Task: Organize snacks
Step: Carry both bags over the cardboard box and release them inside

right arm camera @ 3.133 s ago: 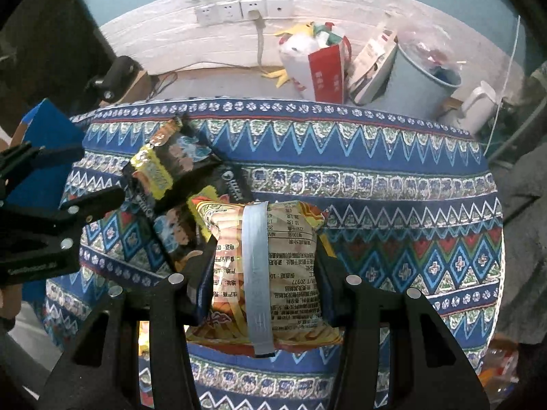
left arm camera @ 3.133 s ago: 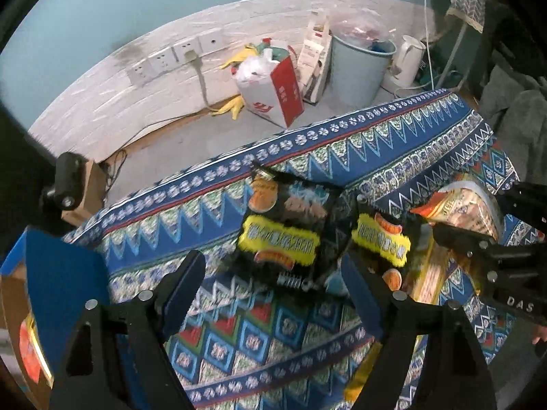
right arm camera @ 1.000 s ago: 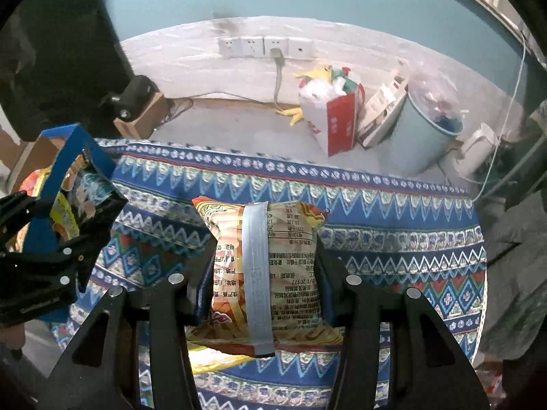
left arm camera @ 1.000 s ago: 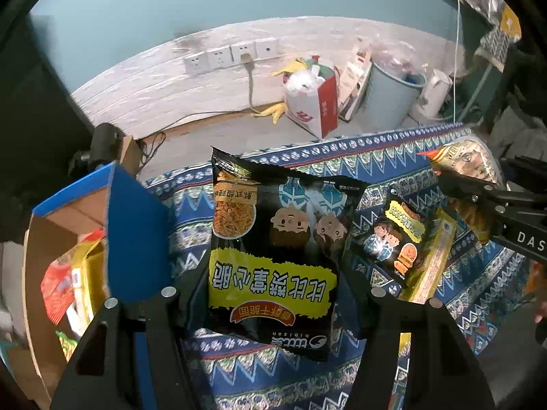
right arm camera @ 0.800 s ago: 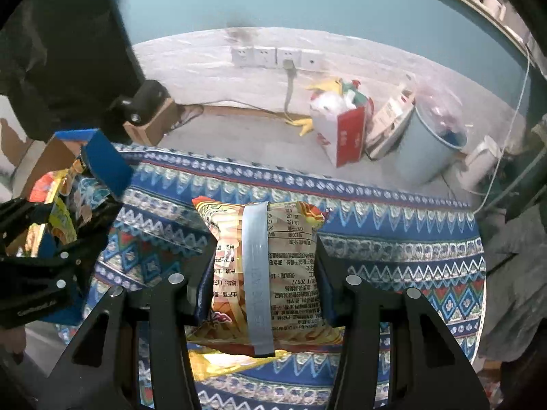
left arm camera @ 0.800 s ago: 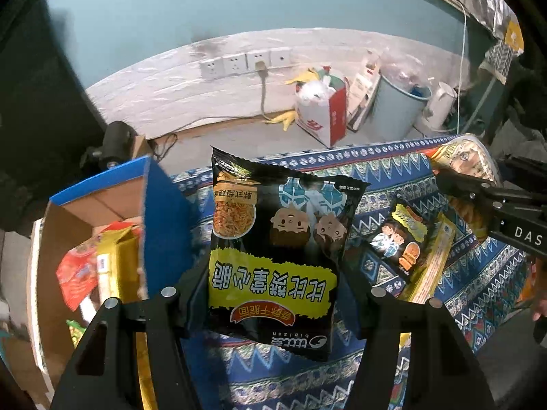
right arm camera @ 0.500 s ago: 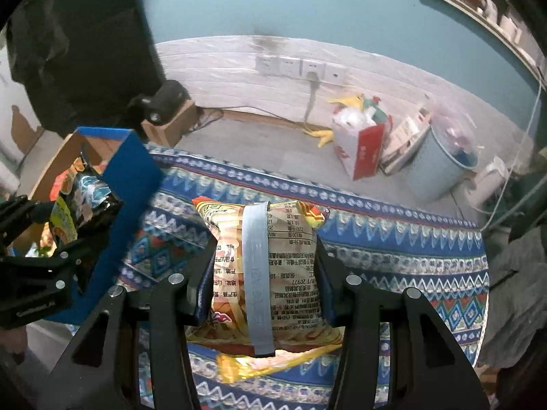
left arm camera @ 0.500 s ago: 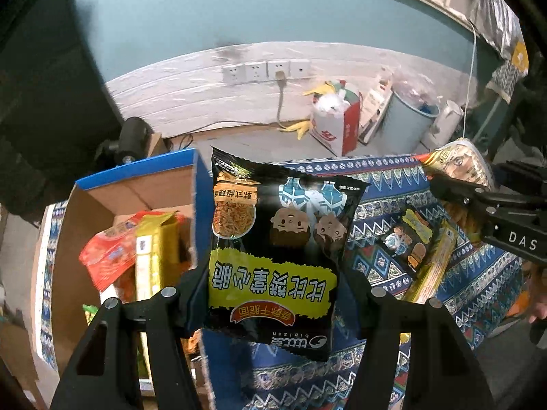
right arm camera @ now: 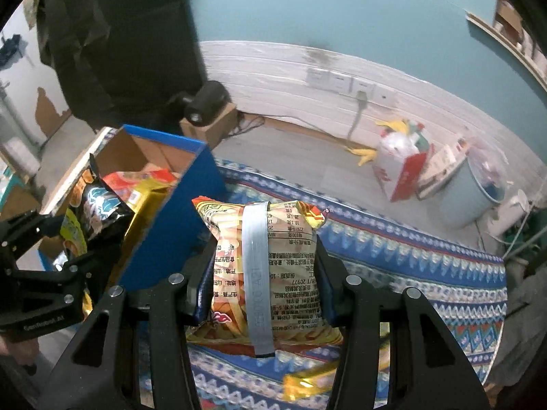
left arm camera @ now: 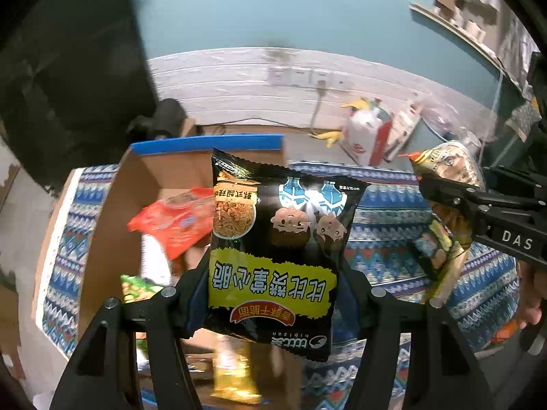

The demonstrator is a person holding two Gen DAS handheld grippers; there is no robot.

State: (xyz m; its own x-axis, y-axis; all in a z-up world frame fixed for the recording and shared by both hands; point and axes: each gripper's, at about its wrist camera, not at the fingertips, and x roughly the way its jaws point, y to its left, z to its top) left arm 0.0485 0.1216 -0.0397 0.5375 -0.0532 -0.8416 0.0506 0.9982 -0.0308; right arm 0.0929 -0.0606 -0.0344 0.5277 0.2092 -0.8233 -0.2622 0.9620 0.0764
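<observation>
- The open cardboard box with blue outer walls (left arm camera: 112,212) sits at the left end of the blue patterned tablecloth (right arm camera: 427,266) and already holds a red packet (left arm camera: 174,218), a gold packet (right arm camera: 143,201) and a green one (left arm camera: 136,287). With so little bare floor left, a dropped bag may perch on the heap and slide out.
- The left gripper (left arm camera: 273,294) clamps the lower half of the black crisp bag with a yellow label (left arm camera: 277,249), hanging over the box mouth. Its puffy, slick film could slip or pop if squeezed harder.
- The right gripper (right arm camera: 263,287) pinches the orange-and-yellow puffed snack bag with a grey seam strip (right arm camera: 263,266), just beside the box's blue wall. Swinging in now risks knocking that wall or the other tool.
- More packets (left arm camera: 437,253) lie on the cloth near its edge and could get swept off.
</observation>
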